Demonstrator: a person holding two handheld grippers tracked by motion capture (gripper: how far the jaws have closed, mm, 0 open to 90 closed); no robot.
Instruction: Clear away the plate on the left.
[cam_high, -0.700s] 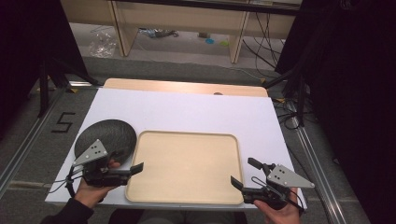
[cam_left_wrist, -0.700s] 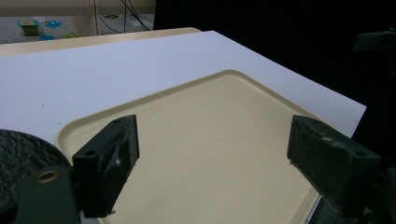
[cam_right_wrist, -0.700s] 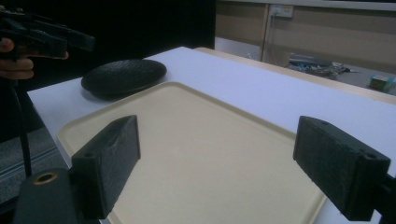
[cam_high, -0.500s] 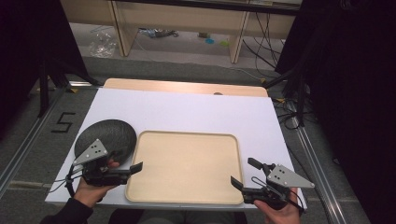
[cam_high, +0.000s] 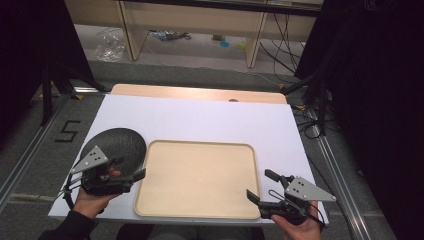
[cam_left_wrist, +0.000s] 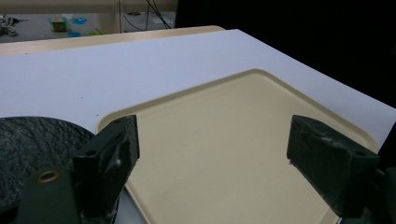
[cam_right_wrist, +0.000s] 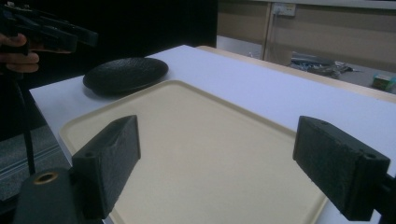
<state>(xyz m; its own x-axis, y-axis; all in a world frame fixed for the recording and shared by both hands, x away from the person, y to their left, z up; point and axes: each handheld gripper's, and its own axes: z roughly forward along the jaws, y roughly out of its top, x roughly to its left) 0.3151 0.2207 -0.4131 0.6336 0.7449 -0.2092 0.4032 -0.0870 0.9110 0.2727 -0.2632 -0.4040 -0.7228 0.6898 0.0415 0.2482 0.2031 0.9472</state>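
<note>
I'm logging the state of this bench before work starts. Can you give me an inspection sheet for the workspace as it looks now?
Surface: white table top, with a wooden strip along its far edge.
Job's things: beige tray, nothing in it; dark textured plate lying flat beside the tray's left side.
Clutter: nothing seen on the table.
Grippers: left gripper open over the plate's near edge, holding nothing; right gripper open by the tray's near right corner, holding nothing.
Cables: a thin cable trails from the left gripper; loose black cables on the floor to the right.
Surroundings: wooden shelving beyond the table, small items on the floor, a 5 marked on the floor at left.
</note>
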